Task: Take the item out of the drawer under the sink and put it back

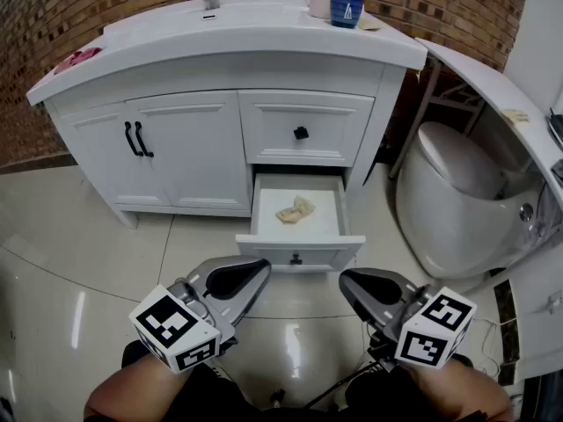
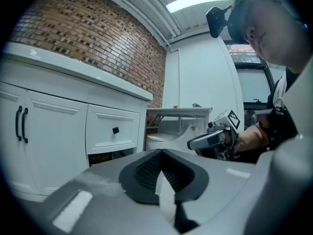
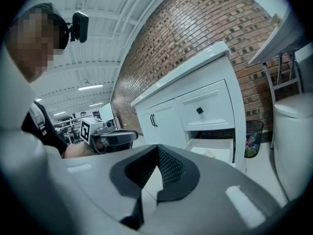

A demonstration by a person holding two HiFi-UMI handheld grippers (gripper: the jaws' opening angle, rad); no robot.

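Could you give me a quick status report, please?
Both shut, empty: left tool, right tool. Open drawer holds item, untouched. Nothing in the way.

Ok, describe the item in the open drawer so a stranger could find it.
Start at the white sink cabinet against the brick wall. Its bottom right drawer is pulled open. The item is a crumpled beige wad, the only thing inside.

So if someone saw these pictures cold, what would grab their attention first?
Probably the open bottom drawer of the white vanity, standing out at centre with a crumpled beige item lying inside. Next, the two grippers low in the head view, left gripper and right gripper, both shut and empty, pointing toward that drawer. A white toilet stands to the right.
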